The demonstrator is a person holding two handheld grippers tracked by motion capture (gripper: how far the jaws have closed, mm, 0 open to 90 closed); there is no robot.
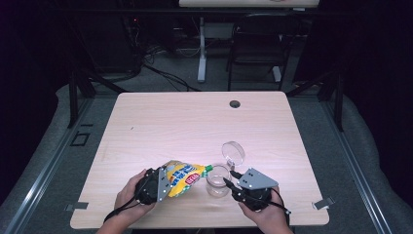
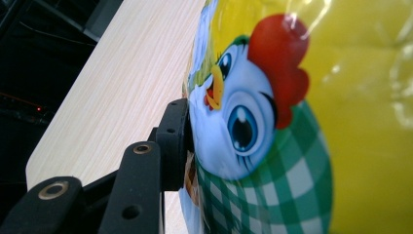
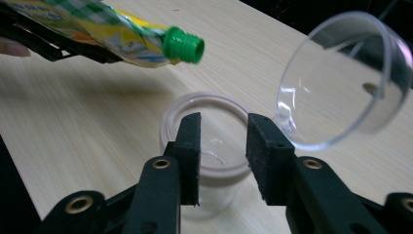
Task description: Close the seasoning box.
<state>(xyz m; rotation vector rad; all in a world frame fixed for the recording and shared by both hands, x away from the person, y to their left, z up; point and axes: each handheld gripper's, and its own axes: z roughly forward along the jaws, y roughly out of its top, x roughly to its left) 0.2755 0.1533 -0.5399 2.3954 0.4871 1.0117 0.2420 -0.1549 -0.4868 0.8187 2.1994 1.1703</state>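
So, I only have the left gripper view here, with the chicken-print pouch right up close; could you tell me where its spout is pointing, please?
Observer: The pouch is tilted so its green cap points toward an open clear jar. The cap is screwed on.
Operator: Thank you. Where is the jar's lid?
Observer: The clear lid stands tipped up beside the jar, on the side away from the pouch.
Operator: And the right gripper?
Observer: The right gripper sits at the jar's near side with its fingers apart, holding nothing.
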